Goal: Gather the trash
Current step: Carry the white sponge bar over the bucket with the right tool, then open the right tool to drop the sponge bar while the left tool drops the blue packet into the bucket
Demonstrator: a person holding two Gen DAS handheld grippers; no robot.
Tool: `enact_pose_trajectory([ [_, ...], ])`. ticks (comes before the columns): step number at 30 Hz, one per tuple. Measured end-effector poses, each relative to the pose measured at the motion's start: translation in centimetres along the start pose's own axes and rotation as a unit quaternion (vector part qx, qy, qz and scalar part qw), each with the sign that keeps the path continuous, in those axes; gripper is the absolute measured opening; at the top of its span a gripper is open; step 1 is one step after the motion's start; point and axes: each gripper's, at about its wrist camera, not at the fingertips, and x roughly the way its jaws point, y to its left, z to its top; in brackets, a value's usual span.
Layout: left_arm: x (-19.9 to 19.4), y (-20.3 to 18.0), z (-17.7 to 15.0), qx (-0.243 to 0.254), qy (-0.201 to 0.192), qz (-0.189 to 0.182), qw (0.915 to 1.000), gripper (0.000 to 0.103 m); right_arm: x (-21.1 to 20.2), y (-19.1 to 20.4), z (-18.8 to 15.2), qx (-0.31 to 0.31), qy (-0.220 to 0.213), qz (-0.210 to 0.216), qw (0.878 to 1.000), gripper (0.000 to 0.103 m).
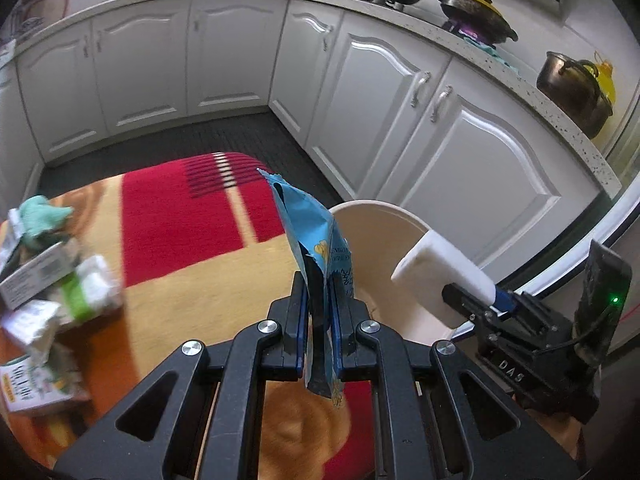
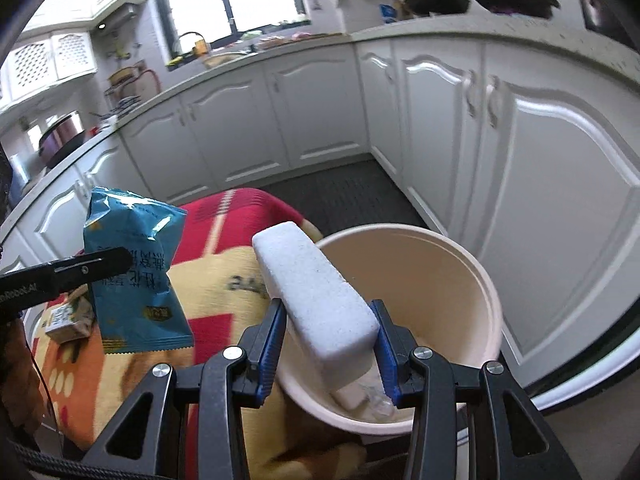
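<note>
My left gripper (image 1: 319, 280) is shut on a blue snack wrapper (image 1: 310, 228) and holds it upright above the table's right edge. The wrapper also shows in the right wrist view (image 2: 136, 276), at the left. My right gripper (image 2: 328, 312) is shut on a white foam block (image 2: 316, 292) and holds it over the rim of the beige bin (image 2: 448, 264). The block (image 1: 436, 276) and the bin (image 1: 384, 220) also show in the left wrist view, right of the wrapper. Some pale trash lies at the bin's bottom.
A round table with a red, yellow and orange cloth (image 1: 192, 240) carries several small cartons and a teal rag (image 1: 44, 216) at its left. White kitchen cabinets (image 1: 400, 92) stand behind, with pots (image 1: 476, 16) on the counter. The floor (image 1: 192, 140) is dark.
</note>
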Motion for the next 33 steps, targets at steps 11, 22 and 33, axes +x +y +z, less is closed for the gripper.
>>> enact_pose_trajectory([
  [11,5.5,-2.4,0.5,-0.004,0.029,-0.022,0.9993,0.008,2.4,-3.2,-1.0,0.021,0.027,-0.045,0.998,0.041],
  [22,7.6,-3.1,-0.1,-0.003,0.041,-0.023,0.9989,0.008,3.9,-4.2,-1.6,0.032,0.039,-0.062,0.997,0.042],
  [33,7.3,-2.2,-0.4,-0.024,0.048,-0.032,0.998,0.055,4.7,-4.8,-2.0,0.046,0.054,-0.071,0.995,0.051],
])
